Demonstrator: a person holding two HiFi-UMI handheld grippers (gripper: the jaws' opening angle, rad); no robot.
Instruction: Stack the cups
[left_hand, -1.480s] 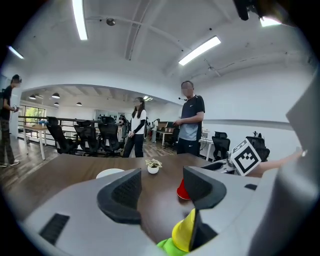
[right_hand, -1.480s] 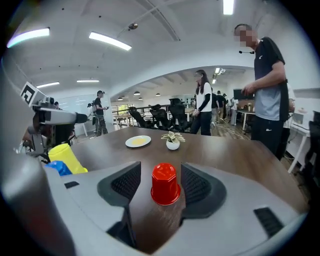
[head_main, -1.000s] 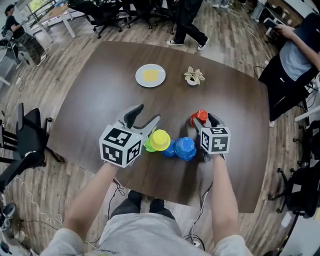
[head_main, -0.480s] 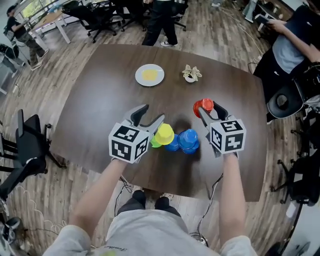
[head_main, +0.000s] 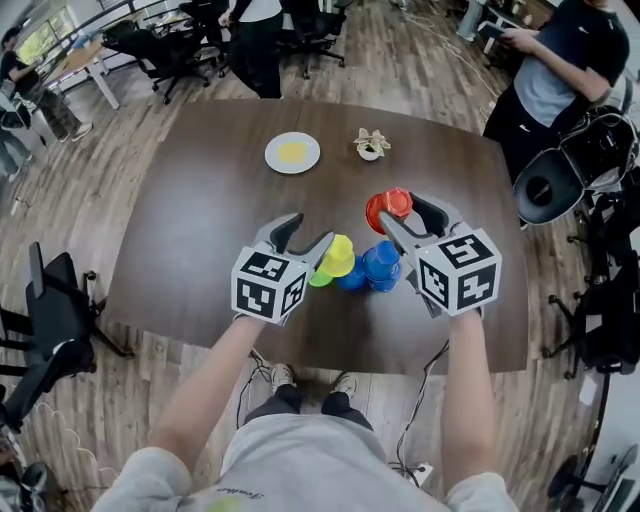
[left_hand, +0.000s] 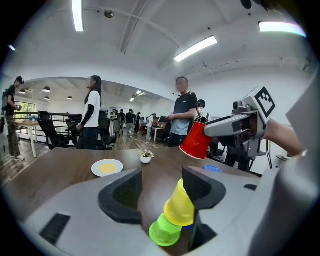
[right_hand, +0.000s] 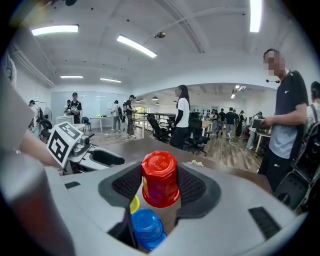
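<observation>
My right claw (head_main: 402, 216) just clamped the red cup (head_main: 383, 208) and lifted it, ready for stacking on the blue cups (head_main: 376, 268); left claw (head_main: 306, 233) hangs released.

No text is legible; the left cube (head_main: 268, 287) and right cube (head_main: 458, 272) carry only square markers.

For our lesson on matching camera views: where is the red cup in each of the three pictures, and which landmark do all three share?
Head view: the red cup is right of centre, in the right gripper, whose jaws have just been closing on it.
Left gripper view: upper right of centre, held up in the air.
Right gripper view: dead centre, clamped between the jaws.
Shared landmark: the yellow cup, low in both gripper views.
</observation>
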